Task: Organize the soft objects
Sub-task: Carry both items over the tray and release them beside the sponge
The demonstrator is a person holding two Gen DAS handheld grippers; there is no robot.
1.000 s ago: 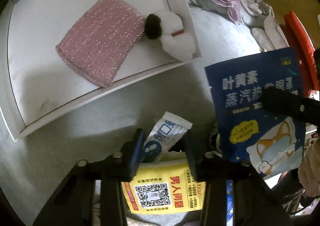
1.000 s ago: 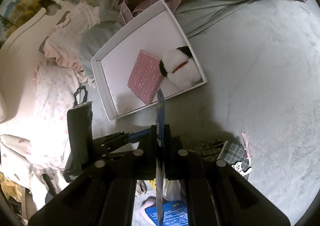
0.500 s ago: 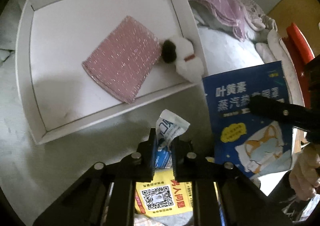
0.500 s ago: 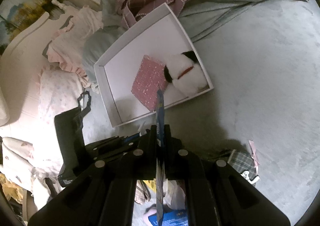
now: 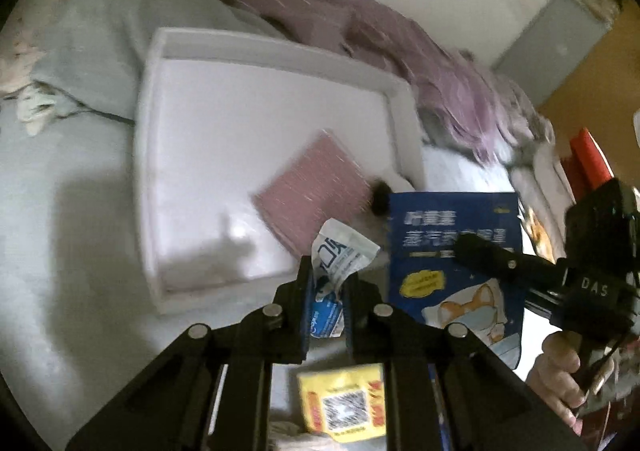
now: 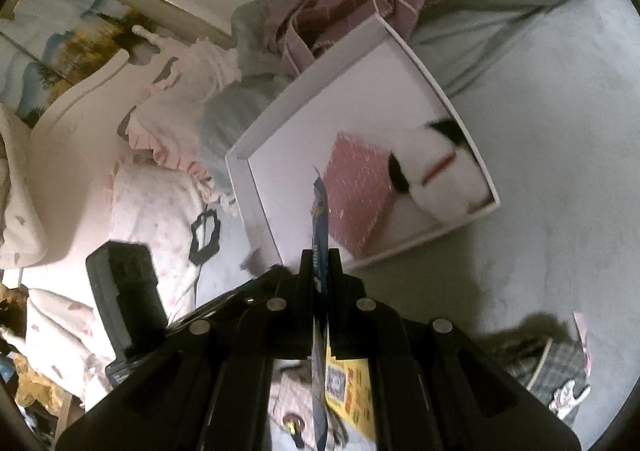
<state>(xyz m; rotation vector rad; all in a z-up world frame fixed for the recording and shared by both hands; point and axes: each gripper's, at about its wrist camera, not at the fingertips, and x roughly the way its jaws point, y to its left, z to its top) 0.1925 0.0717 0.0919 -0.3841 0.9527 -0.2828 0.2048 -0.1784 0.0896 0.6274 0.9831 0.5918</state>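
Observation:
My left gripper is shut on a small white and blue sachet, held up just in front of the near rim of the white tray. Inside the tray lie a pink glittery cloth and a white plush dog with black ears. My right gripper is shut on a flat blue packet that bears a cartoon dog; this packet is seen edge-on in the right wrist view and hides most of the plush in the left wrist view.
The tray rests on a grey bed cover. A purple checked blanket is bunched behind it. A yellow packet with a QR code lies below my left gripper. Pink frilly pillows and a checked cloth lie at the sides.
My left gripper closed on the sachet, lifted it and swung toward the tray, which now lies further up in its view. The right gripper carried the blue packet a little closer to the tray.

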